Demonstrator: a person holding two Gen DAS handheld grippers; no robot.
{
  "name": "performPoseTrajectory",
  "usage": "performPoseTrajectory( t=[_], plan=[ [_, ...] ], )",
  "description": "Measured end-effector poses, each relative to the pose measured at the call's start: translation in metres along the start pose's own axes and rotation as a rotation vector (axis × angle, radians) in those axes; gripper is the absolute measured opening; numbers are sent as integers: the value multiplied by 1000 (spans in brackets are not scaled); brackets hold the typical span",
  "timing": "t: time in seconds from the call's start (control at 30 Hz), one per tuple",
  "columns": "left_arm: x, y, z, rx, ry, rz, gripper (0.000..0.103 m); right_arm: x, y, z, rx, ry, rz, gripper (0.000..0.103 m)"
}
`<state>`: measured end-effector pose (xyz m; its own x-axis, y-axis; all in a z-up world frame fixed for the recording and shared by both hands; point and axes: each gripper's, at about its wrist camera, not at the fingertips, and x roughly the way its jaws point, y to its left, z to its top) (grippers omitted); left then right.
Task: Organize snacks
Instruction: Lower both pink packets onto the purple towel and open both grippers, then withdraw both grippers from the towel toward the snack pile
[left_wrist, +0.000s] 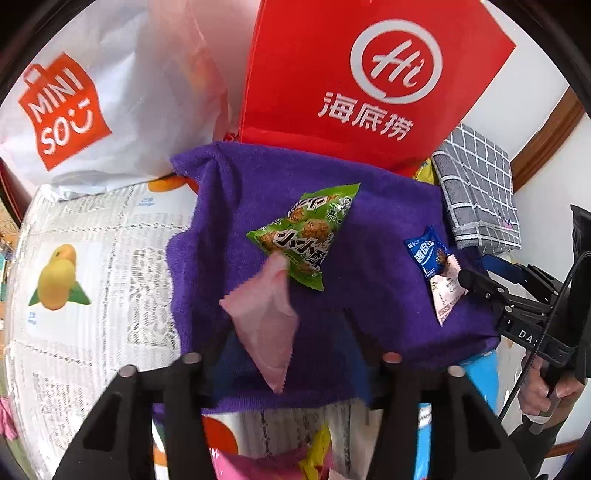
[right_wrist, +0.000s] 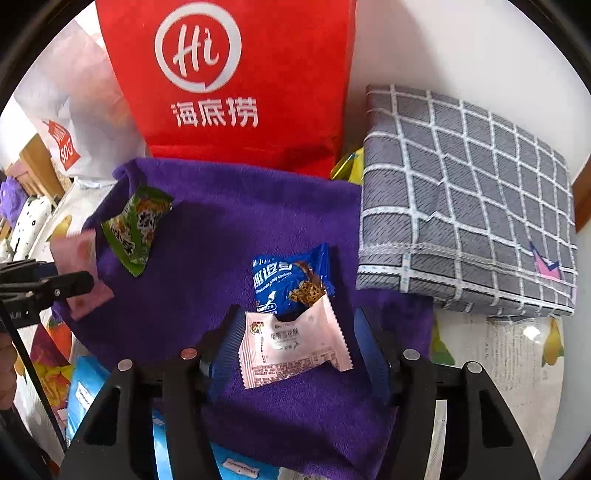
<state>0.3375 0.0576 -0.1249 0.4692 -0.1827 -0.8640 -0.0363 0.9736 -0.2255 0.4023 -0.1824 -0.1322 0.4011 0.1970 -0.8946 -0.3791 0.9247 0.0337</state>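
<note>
A purple towel (left_wrist: 369, 266) lies on the table; it also shows in the right wrist view (right_wrist: 229, 229). On it lie a green snack packet (left_wrist: 306, 232), a plain pink packet (left_wrist: 262, 317), a blue cookie packet (right_wrist: 291, 277) and a pink printed packet (right_wrist: 291, 343). My left gripper (left_wrist: 288, 354) is open with the plain pink packet between its fingers. My right gripper (right_wrist: 295, 350) is open around the pink printed packet, which overlaps the blue one. The right gripper also shows in the left wrist view (left_wrist: 476, 280) beside those two packets (left_wrist: 428, 254).
A red bag (left_wrist: 369, 74) stands behind the towel, a white MINISO bag (left_wrist: 74, 110) at the back left. A folded grey checked cloth (right_wrist: 465, 199) lies to the right. A fruit-print tablecloth (left_wrist: 92, 258) covers the table. More packets (left_wrist: 310, 454) lie at the near edge.
</note>
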Motion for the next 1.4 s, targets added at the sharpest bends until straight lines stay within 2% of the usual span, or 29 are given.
performPoseTrajectory(
  t=[0.23, 0.53, 0.8, 0.87, 1.03, 1.17, 1.4],
  plan=[
    [-34, 3, -12, -13, -40, 7, 54, -38, 7, -3, 15, -79, 0, 66],
    [-84, -6, -42, -1, -112, -12, 54, -92, 25, -30, 45, -119, 9, 66],
    [-127, -9, -79, 17, -182, -23, 54, -149, 45, -62, 46, -208, -2, 81],
    [-134, -7, -90, 13, -192, -31, 54, -160, 50, -72, 45, -222, 6, 82],
    [-148, -7, -110, 3, -201, -51, 54, -174, 63, -98, 46, -249, 7, 82],
    [-161, -11, -125, 15, -227, -31, 54, -185, 72, -116, 42, -290, -36, 82],
    [-173, -14, -145, 18, -241, -55, 54, -202, 82, -140, 41, -319, -66, 82]
  ],
)
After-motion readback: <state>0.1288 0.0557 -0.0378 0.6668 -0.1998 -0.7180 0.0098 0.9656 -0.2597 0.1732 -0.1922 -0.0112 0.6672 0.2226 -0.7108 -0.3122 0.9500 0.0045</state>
